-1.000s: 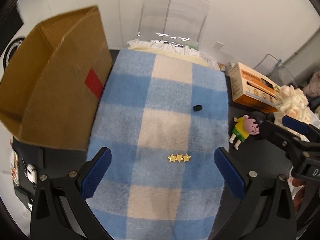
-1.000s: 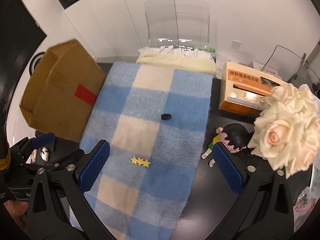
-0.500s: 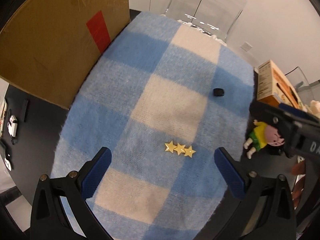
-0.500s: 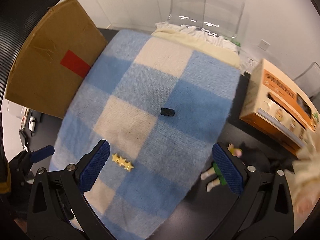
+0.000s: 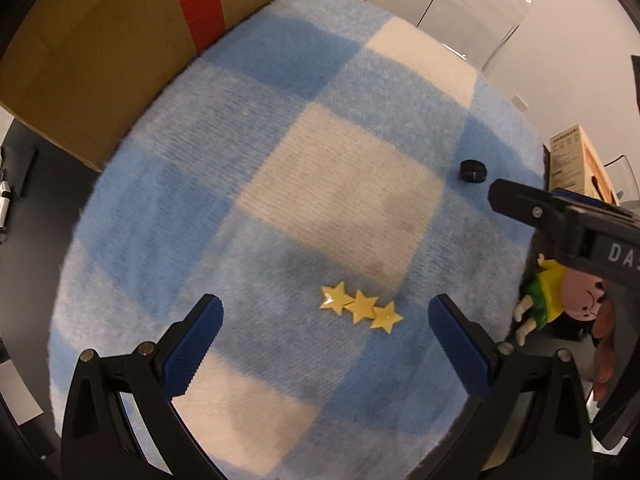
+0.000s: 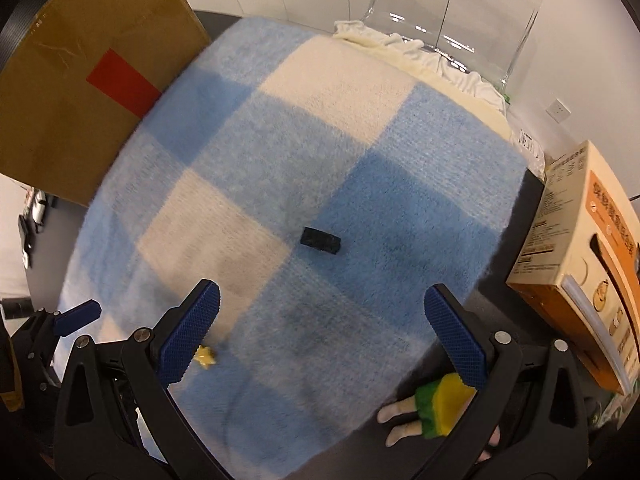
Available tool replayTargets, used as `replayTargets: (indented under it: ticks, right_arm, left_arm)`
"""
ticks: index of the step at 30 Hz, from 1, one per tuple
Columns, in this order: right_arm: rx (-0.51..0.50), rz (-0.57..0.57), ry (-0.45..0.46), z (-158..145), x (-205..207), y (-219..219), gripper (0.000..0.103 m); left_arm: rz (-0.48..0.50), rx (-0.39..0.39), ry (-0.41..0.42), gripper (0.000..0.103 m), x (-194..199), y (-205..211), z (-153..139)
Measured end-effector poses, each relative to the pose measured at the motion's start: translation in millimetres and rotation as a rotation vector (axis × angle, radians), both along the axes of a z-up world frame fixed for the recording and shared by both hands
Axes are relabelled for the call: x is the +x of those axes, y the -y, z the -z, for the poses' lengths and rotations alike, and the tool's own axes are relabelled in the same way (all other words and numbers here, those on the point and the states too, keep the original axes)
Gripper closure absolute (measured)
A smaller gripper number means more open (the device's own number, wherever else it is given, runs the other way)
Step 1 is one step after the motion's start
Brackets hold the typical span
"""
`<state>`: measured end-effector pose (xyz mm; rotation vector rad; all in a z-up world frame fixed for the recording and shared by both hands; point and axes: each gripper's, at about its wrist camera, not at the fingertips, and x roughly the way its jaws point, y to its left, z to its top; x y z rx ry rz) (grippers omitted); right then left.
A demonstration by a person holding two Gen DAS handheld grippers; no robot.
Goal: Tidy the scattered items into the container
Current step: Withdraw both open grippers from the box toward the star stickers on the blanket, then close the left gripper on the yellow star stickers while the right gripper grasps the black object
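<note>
A strip of three gold stars lies on the blue-and-cream checked blanket, just ahead of my open, empty left gripper. A small black block lies further on; it also shows in the left wrist view. My right gripper is open and empty, a short way in front of the black block; it shows at the right of the left wrist view. A doll in a yellow-green shirt lies by the blanket's right edge, under the right finger. The cardboard box stands at the left.
An orange-and-cream carton sits on the dark table at the right. A clear chair with white cloth stands beyond the blanket. Small items lie on the table left of the box.
Both grippers have moved down and forward toward the blanket. The stars and the black block now look larger and closer. Both stay open.
</note>
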<state>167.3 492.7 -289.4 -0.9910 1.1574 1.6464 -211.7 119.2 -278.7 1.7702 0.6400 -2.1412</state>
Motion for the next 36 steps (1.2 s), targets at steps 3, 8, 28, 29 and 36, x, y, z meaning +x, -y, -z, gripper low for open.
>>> replayTargets:
  ticks: [3, 8, 28, 29, 36]
  right_arm:
    - [-0.002, -0.010, 0.004, 9, 2, -4, 0.000]
    - [0.008, -0.055, 0.035, 22, -6, -10, 0.008]
    - [0.070, -0.093, 0.056, 38, -24, -26, 0.080]
    - [0.071, -0.092, 0.056, 38, -24, -26, 0.080]
    - [0.081, -0.079, 0.043, 32, -20, -25, 0.082]
  left_arm:
    - [-0.009, -0.007, 0.004, 0.001, -5, -7, 8]
    - [-0.009, -0.031, 0.021, 0.011, -10, -15, 16]
    - [-0.008, -0.016, 0.047, 0.054, -20, -9, 33]
    - [-0.008, -0.016, 0.044, 0.055, -21, -8, 32]
    - [-0.018, -0.017, 0.024, 0.055, -25, -1, 23]
